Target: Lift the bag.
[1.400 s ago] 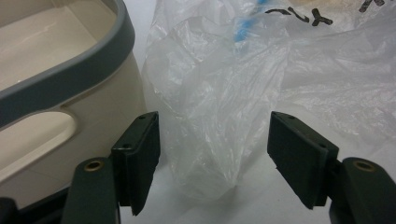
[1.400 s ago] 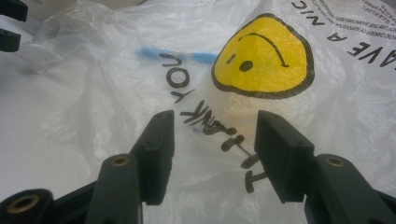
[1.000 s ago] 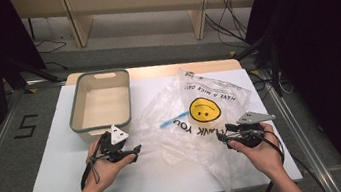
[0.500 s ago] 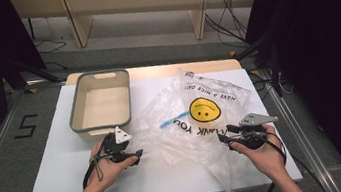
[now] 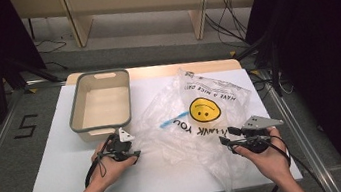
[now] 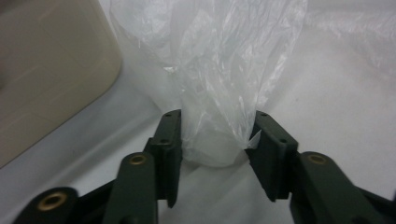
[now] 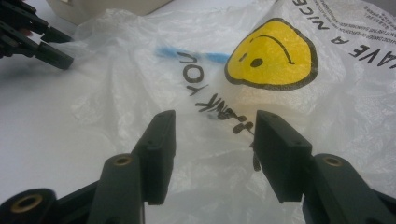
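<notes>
1. Bag flat and crumpled on white bench, smiley print up, just right of tub.
2. Left gripper at bag's left edge, near tub's front corner.
3. Left fingers just been closing, a bunched fold of bag between them; right pad touching film, left pad contact unclear, not yet clamped.
4. Right gripper at bag's right side, beside the "THANK YOU" print.
5. Right fingers apart, bag lying under and between them, no grip.

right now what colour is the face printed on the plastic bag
Yellow with black outline, on the plastic bag; clearest in the right gripper view.
</notes>
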`<act>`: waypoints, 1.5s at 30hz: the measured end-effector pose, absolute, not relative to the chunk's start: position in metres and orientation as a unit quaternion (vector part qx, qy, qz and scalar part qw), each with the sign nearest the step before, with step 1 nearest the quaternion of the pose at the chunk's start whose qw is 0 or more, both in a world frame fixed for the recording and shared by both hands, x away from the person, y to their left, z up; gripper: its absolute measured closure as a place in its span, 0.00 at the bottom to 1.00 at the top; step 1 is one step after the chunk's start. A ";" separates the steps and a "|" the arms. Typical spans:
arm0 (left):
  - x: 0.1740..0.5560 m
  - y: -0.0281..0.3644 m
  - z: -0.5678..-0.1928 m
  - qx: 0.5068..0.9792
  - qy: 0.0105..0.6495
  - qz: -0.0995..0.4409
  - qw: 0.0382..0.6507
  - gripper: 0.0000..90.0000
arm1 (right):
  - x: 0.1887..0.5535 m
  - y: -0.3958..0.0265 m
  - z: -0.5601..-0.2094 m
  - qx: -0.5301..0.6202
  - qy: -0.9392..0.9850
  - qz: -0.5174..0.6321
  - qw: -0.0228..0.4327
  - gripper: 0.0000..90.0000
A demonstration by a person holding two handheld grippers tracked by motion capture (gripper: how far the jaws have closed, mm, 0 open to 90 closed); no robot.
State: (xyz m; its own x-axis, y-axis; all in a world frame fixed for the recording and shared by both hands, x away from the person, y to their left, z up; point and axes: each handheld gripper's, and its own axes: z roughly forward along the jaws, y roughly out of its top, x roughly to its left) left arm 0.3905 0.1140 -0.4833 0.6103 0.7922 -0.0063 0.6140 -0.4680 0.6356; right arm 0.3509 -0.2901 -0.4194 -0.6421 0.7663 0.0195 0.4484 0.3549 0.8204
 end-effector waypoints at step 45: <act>0.375 0.106 -0.477 0.857 0.407 0.128 0.288 0.99 | 0.329 -0.286 -0.465 0.310 0.920 0.223 0.091 0.77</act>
